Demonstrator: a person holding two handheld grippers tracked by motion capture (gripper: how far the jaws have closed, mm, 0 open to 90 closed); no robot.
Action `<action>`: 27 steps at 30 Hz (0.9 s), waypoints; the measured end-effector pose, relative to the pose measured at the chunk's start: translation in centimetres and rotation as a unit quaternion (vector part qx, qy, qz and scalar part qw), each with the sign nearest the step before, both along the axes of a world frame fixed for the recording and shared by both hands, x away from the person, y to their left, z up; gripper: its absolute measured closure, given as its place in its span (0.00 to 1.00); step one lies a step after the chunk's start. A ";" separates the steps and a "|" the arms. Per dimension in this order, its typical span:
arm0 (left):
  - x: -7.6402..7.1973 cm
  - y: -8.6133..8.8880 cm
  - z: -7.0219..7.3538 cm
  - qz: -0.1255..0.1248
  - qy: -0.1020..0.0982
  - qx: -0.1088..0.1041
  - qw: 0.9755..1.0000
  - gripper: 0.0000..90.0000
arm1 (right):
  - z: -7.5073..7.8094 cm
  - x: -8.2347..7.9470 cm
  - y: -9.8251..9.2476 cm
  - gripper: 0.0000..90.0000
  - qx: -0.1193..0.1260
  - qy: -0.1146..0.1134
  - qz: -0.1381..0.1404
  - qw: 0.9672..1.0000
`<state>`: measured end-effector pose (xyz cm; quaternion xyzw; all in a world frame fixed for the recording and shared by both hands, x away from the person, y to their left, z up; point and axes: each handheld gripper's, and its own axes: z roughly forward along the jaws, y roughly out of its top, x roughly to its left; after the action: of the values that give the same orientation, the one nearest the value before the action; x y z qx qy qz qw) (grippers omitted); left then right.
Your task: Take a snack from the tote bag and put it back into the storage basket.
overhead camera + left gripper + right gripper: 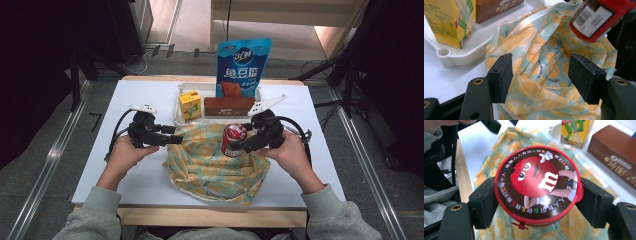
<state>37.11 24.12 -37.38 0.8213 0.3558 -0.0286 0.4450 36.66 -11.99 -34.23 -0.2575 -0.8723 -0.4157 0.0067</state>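
**Claws at the lemon-print bag**

Our right claw [537, 195] clamps the red candy tub [537, 186] above the lemon-print bag [215, 162] on the counter [150, 100]. Our left claw [546, 75] gapes around the bag's fabric. Behind, the white tray [178, 107] holds a yellow carton [190, 105] and brown box [228, 106].

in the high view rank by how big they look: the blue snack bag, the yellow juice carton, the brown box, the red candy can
1. blue snack bag, clearly largest
2. brown box
3. and 4. yellow juice carton and red candy can look alike; the can sits nearer the camera, so unranked.
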 end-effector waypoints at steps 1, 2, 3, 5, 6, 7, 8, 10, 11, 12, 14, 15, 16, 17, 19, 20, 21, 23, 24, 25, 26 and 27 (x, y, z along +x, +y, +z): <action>0.0 0.0 0.0 -0.001 0.000 0.002 1.000 0.41 | 0.2 0.3 -0.1 0.28 0.002 -0.001 -0.001 1.000; 0.0 0.0 0.0 -0.002 0.000 0.005 1.000 0.41 | 0.5 0.7 -0.2 0.28 0.004 0.000 -0.002 1.000; -0.1 0.0 0.0 -0.001 0.000 0.005 1.000 0.41 | 0.7 0.9 -0.3 0.28 0.005 -0.003 -0.006 1.000; -0.1 0.0 0.0 -0.002 -0.002 0.003 1.000 0.41 | 1.2 1.5 -0.5 0.28 0.005 -0.007 -0.012 1.000; 0.0 0.0 0.0 -0.002 -0.003 0.002 1.000 0.41 | 1.5 1.9 -0.7 0.28 0.007 -0.010 -0.013 1.000; 0.0 0.1 0.0 -0.001 -0.002 -0.001 1.000 0.41 | 1.7 2.2 -0.8 0.28 0.006 -0.011 -0.017 1.000; 0.0 0.1 0.0 -0.001 -0.002 0.000 1.000 0.41 | 1.9 2.6 -0.9 0.28 0.005 -0.015 -0.018 1.000; 0.0 0.2 0.0 0.000 -0.001 0.003 1.000 0.41 | 2.3 3.1 -1.1 0.28 0.004 -0.017 -0.024 1.000; 0.0 0.2 0.0 0.001 -0.002 0.003 1.000 0.41 | 2.5 3.5 -1.3 0.28 0.004 -0.018 -0.028 0.999; 0.0 0.2 0.0 0.002 -0.001 0.002 1.000 0.41 | 2.6 3.7 -1.4 0.28 0.005 -0.017 -0.032 0.999; -0.1 0.2 0.0 0.002 -0.002 0.002 1.000 0.41 | 3.0 4.3 -1.7 0.28 0.006 -0.019 -0.035 0.999; 0.0 0.3 0.0 0.002 -0.003 0.002 1.000 0.41 | 3.1 4.6 -1.8 0.28 0.008 -0.018 -0.035 0.999; 0.0 0.3 0.0 0.002 -0.002 -0.001 1.000 0.41 | 3.2 4.8 -1.9 0.28 0.009 -0.016 -0.039 0.999; 0.0 0.3 0.0 0.002 -0.002 0.000 1.000 0.41 | 3.2 5.2 -2.1 0.28 0.008 -0.017 -0.044 0.999; 0.0 0.4 0.0 0.001 -0.003 0.000 1.000 0.41 | 3.3 5.6 -2.3 0.28 0.001 -0.019 -0.051 0.999; 0.0 0.4 0.0 0.002 -0.003 -0.001 1.000 0.41 | 3.3 5.9 -2.4 0.28 0.000 -0.019 -0.054 0.998; 0.0 0.4 0.0 0.003 -0.003 -0.001 1.000 0.41 | 3.2 6.2 -2.5 0.28 -0.001 -0.019 -0.057 0.998; 0.0 0.4 0.0 0.004 -0.003 -0.001 1.000 0.41 | 3.0 6.7 -2.6 0.28 -0.005 -0.021 -0.064 0.998; 0.0 0.4 0.0 0.004 -0.003 -0.001 1.000 0.41 | 2.9 6.9 -2.7 0.28 -0.008 -0.021 -0.067 0.998; 0.0 0.4 0.0 0.005 -0.003 -0.003 1.000 0.41 | 2.7 7.2 -2.7 0.28 -0.009 -0.020 -0.069 0.997; 0.0 0.4 0.0 0.004 -0.003 -0.003 1.000 0.41 | 2.4 7.4 -2.7 0.28 -0.010 -0.021 -0.071 0.997; 0.0 0.4 0.0 0.005 -0.003 -0.002 1.000 0.41 | 2.2 7.7 -2.7 0.28 -0.012 -0.022 -0.072 0.997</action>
<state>37.09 24.52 -37.37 0.8187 0.3580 -0.0246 0.4484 44.35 -14.67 -32.02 -0.3103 -0.8562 -0.4105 -0.0451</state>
